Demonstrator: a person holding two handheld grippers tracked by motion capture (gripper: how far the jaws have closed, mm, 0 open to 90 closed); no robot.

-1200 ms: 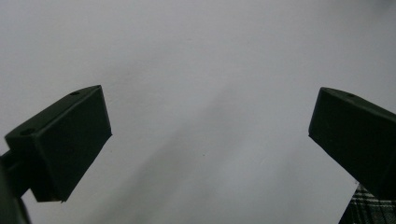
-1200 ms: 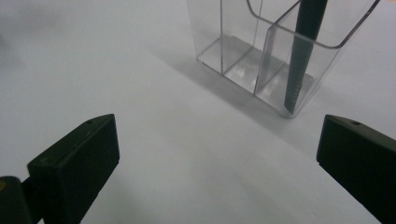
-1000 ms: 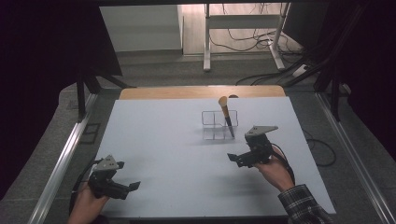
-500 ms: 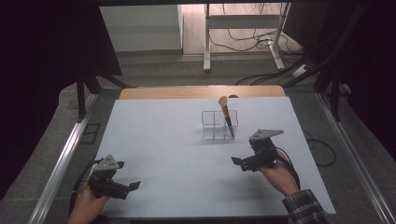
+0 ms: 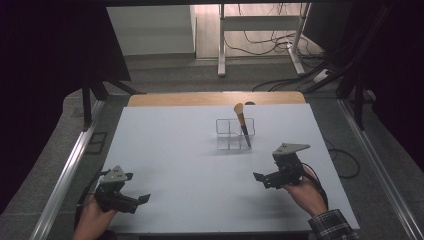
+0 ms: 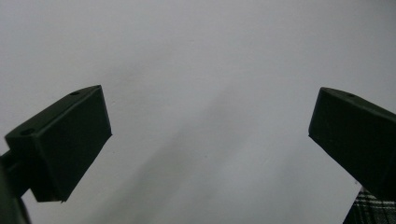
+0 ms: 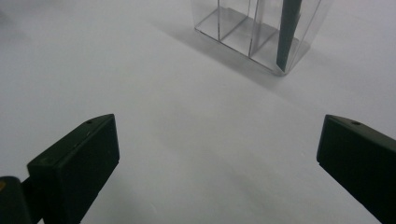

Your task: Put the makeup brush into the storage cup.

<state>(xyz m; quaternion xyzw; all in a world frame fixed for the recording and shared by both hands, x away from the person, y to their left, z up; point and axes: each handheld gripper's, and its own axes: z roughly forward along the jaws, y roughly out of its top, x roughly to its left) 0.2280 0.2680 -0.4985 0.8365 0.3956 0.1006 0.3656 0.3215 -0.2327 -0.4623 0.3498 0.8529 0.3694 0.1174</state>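
Makeup brush (image 5: 242, 121) is seen leaning, bristles up, in the right rear cell of the clear divided organizer (image 5: 234, 134) at frame centre, judged light, stiff-handled, soft-tipped, best pinched mid-handle; right gripper (image 5: 261, 177) and left gripper (image 5: 141, 200) are both held apart, empty.

We can read no words, numbers, labels or signs here. The white desk (image 5: 190, 165) is plain. The clear box (image 5: 227, 135) in the middle of the frame has no writing on it, and neither does the brush (image 5: 242, 122) standing in it. The black parts of each gripper carry no letters that we can make out.
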